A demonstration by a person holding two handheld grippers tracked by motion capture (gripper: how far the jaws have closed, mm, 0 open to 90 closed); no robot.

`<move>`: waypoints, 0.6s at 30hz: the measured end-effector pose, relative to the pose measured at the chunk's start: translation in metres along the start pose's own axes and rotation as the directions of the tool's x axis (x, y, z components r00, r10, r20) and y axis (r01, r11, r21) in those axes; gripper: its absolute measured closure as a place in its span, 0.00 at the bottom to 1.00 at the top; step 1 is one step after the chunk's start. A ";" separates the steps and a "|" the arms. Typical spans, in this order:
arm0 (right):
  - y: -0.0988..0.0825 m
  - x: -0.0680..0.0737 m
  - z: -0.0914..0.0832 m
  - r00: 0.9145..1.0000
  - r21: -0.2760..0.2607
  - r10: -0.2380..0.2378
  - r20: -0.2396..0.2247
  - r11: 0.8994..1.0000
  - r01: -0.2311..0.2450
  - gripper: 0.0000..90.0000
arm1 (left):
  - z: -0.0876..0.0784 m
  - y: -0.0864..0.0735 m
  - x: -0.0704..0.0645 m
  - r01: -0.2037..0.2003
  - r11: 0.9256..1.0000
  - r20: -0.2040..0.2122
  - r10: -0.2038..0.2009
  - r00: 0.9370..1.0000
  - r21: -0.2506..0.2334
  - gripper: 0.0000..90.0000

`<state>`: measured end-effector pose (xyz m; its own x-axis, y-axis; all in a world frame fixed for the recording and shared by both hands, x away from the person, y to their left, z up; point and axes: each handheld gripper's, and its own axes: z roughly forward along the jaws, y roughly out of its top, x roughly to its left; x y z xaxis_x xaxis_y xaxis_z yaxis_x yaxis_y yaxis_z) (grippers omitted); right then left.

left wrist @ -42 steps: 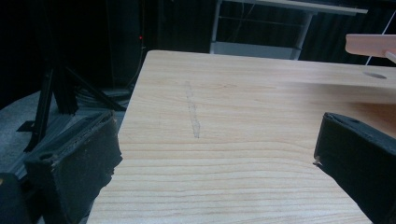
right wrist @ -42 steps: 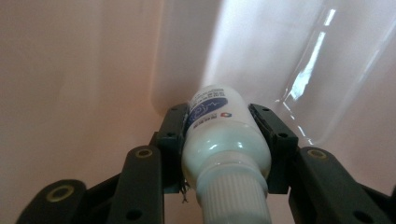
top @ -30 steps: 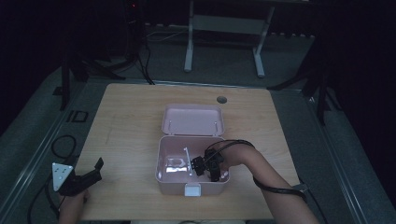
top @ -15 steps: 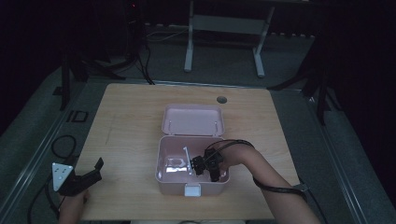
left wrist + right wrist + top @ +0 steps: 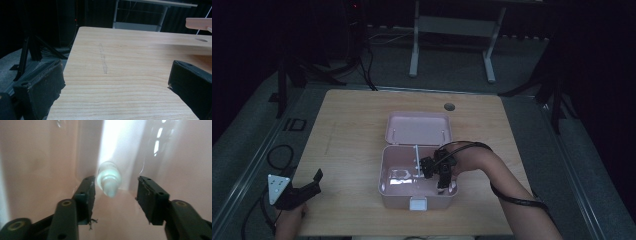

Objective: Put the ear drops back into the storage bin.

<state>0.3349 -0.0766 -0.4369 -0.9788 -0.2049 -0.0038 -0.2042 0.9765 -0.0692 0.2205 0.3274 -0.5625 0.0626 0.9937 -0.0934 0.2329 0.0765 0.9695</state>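
An open pink box (image 5: 384, 170) stands at the table's middle front, its lid (image 5: 418, 128) folded back. My right gripper (image 5: 443, 181) reaches down into the box at its right side. In the right gripper view a white capped tube (image 5: 108, 178) lies against the pink box wall (image 5: 37, 157), cap towards the camera. My right gripper (image 5: 116, 187) has just been opening; the tube sits between the jaws with a gap on each side. My left gripper (image 5: 314, 181) rests open near the table's front left corner, and the left gripper (image 5: 116, 75) has bare wood between its jaws.
The wooden table (image 5: 352, 125) has a round cable hole (image 5: 449, 106) at the back. The edge of the box lid (image 5: 197, 23) shows at the upper right of the left gripper view. A white latch (image 5: 417, 203) is on the box front. Cables lie on the floor at the left.
My right gripper has lifted a little inside the box. The left gripper has stayed where it was.
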 end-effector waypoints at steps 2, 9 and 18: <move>-0.004 0.001 -0.014 1.000 -0.039 0.010 0.011 0.999 -0.009 0.43 | 0.000 0.000 0.000 -0.001 1.000 -0.001 0.001 1.000 0.000 0.01; -0.022 0.004 -0.051 0.997 -0.152 0.062 0.048 0.987 -0.054 0.19 | 0.000 0.000 0.000 0.000 1.000 -0.002 0.000 1.000 -0.001 0.01; -0.051 0.004 -0.065 0.989 -0.182 0.125 0.084 0.977 -0.108 0.16 | 0.000 0.000 0.000 0.001 1.000 -0.001 -0.001 1.000 -0.003 0.01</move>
<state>0.3406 -0.1230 -0.3689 -0.9916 -0.0866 -0.0966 -0.0974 0.9887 0.1140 0.2204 0.3273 -0.5626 0.0614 0.9937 -0.0943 0.2304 0.0778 0.9700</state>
